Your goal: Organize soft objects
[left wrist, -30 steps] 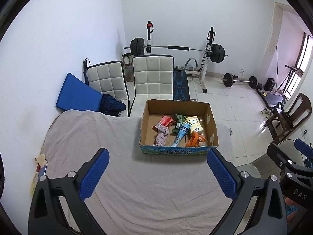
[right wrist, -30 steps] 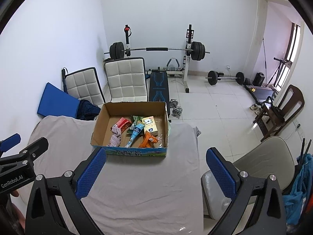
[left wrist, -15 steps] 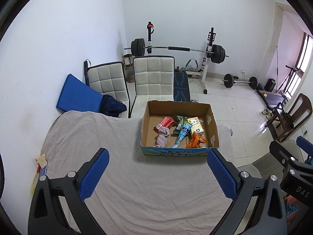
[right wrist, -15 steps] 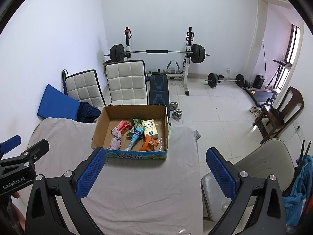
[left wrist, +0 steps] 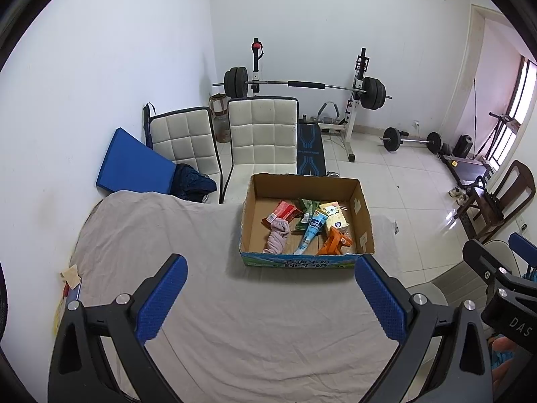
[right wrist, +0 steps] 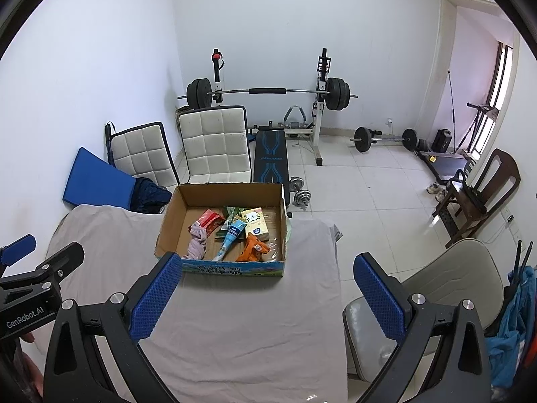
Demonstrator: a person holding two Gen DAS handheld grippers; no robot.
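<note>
An open cardboard box (left wrist: 362,221) (right wrist: 171,221) stands on a table covered with a grey cloth (left wrist: 235,336) (right wrist: 235,336). In it lie a pink rolled cloth (left wrist: 278,235) (right wrist: 197,241), a red packet (left wrist: 283,210), a blue tube (left wrist: 310,233) (right wrist: 231,238), a yellow pack (left wrist: 334,218) (right wrist: 256,223) and an orange packet (left wrist: 335,241) (right wrist: 253,252). My left gripper (left wrist: 268,295) is open and empty, held above the cloth short of the box. My right gripper (right wrist: 266,297) is open and empty, also short of the box and to its right.
Two white padded chairs (left wrist: 261,134) and a blue mat (left wrist: 134,164) stand behind the table. A barbell rack (left wrist: 302,84) and a weight bench (right wrist: 268,158) are at the back wall. A grey chair (right wrist: 453,278) stands right of the table, a wooden chair (right wrist: 480,194) further right.
Both grippers have drawn back slightly, so the box sits a little lower and nearer in both views. Both stay open and empty.
</note>
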